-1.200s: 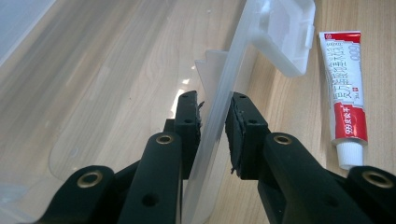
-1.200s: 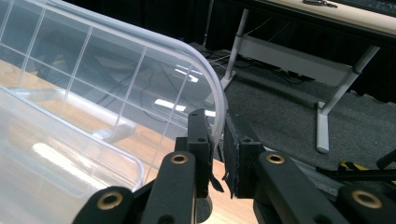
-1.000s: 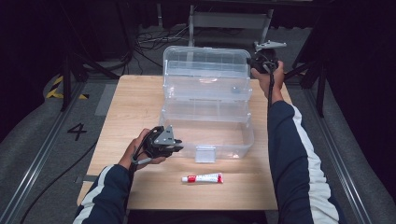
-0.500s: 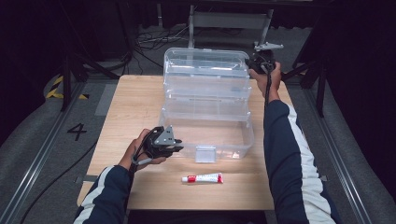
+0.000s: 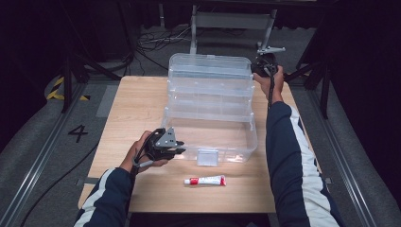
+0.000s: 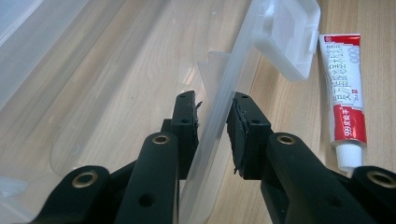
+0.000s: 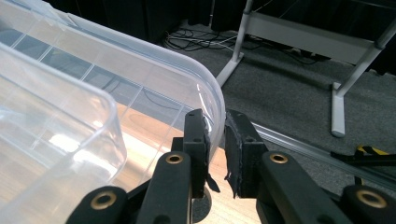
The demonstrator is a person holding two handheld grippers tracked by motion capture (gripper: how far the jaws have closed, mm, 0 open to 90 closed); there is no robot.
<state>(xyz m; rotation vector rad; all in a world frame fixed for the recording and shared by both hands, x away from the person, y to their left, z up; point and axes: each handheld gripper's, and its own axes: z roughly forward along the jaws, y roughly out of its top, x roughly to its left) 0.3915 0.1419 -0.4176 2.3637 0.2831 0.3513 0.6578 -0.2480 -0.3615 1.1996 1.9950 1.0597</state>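
Note:
A clear plastic tiered box [image 5: 210, 94] stands open in the middle of the wooden table [image 5: 137, 109], its trays stepped back from the bottom bin. My left gripper [image 5: 182, 150] sits at the bin's near left corner. In the left gripper view its jaws [image 6: 212, 100] are shut on the bin's thin clear front wall [image 6: 219, 93]. My right gripper [image 5: 260, 66] is at the far right corner of the top tier. Its jaws [image 7: 215, 116] pinch the rounded clear rim [image 7: 205, 88] there.
A red and white tube [image 5: 204, 180] lies on the table just in front of the bin, beside the box's hanging latch [image 5: 208, 157]. Behind the table are a grey metal stand [image 5: 231, 21], cables on the floor and dark surroundings.
My right hand has sunk a little, and the top tier it holds has come down with it. The left hand, the bin and the tube have stayed put.

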